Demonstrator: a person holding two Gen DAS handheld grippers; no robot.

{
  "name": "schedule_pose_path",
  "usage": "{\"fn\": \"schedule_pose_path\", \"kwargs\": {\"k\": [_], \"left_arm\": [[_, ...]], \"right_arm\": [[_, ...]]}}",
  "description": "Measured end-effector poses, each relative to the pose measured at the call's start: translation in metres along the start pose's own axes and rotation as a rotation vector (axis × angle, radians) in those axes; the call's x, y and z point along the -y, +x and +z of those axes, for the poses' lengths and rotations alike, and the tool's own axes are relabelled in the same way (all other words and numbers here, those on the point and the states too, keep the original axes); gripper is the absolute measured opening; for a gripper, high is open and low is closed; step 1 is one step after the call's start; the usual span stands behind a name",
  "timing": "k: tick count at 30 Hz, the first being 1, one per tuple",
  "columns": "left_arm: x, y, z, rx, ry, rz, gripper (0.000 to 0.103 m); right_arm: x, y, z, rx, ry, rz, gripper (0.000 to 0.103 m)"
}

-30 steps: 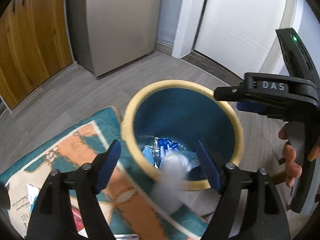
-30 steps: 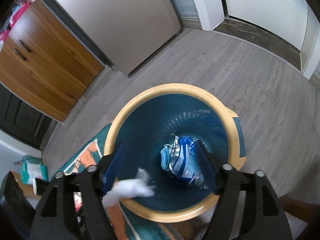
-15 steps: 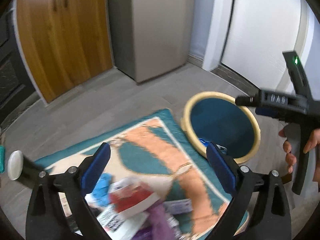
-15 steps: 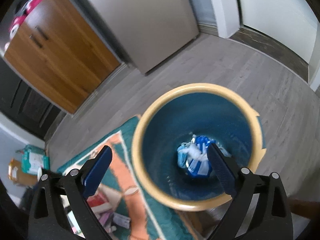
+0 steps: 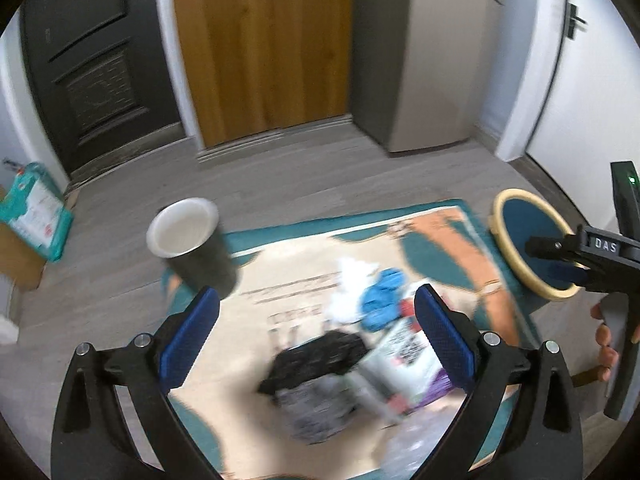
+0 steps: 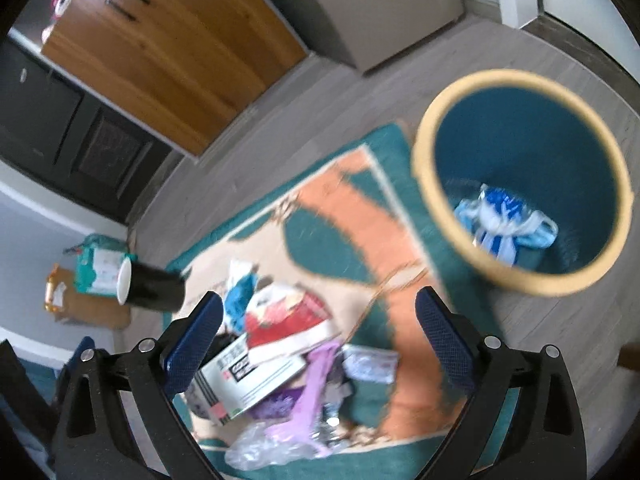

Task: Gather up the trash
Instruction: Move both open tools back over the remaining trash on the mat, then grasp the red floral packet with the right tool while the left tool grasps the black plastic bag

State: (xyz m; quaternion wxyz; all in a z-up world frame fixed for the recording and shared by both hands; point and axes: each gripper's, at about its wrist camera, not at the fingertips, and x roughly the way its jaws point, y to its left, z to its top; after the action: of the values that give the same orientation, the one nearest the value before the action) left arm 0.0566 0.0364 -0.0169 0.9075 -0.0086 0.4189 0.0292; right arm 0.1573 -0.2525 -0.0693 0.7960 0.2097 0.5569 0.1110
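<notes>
A pile of trash lies on the patterned rug [image 6: 360, 208]: a black bag [image 5: 316, 356], a white tissue [image 5: 352, 280], a blue crumple [image 5: 382, 300], a printed white box [image 6: 248, 376], a red-and-white packet [image 6: 288, 320], a purple wrapper [image 6: 316, 376] and clear plastic [image 6: 268, 448]. My left gripper [image 5: 316, 320] hangs open above the pile, holding nothing. My right gripper [image 6: 318, 324] is open and empty over the same heap. The blue bin with a yellow rim [image 6: 424, 160] stands at the rug's right end and holds blue-and-white wrappers [image 6: 504, 220].
A black paper cup [image 5: 188, 240] lies tipped at the rug's left edge. A teal package [image 5: 32, 216] sits on a cardboard box by the left wall. A wooden cabinet [image 5: 260, 48], a dark door and a grey cabinet line the back. A hand [image 5: 606, 340] grips the right tool.
Both grippers swung left from above the bin to above the pile. The white wads seen leaving the jaws are gone from them, and both pairs of jaws stand wider.
</notes>
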Motion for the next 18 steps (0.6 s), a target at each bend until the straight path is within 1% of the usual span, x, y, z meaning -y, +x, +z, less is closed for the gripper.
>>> {"fn": "schedule_pose_path", "kwargs": {"k": [3,6,9,14,18], "left_arm": [[-0.024,-0.001,-0.009,-0.016,-0.021,0.019,0.096],[-0.034,0.003,-0.016,-0.031,-0.017,0.025,0.096],[-0.037,0.017,-0.022,-0.082,0.032,0.051,0.096],[-0.040,0.042,-0.037,-0.152,0.059,0.028,0.096],[-0.034,0.060,-0.047,-0.206,0.104,0.004,0.096]], "right_arm": [[-0.015,0.011,-0.008,-0.018,-0.031,-0.016,0.096],[-0.026,0.024,-0.011,-0.035,-0.065,-0.047,0.096],[-0.035,0.038,-0.014,-0.058,-0.085,-0.064,0.096],[-0.048,0.060,-0.017,-0.091,-0.134,-0.096,0.096],[-0.061,0.077,-0.021,-0.112,-0.203,-0.146,0.096]]}}
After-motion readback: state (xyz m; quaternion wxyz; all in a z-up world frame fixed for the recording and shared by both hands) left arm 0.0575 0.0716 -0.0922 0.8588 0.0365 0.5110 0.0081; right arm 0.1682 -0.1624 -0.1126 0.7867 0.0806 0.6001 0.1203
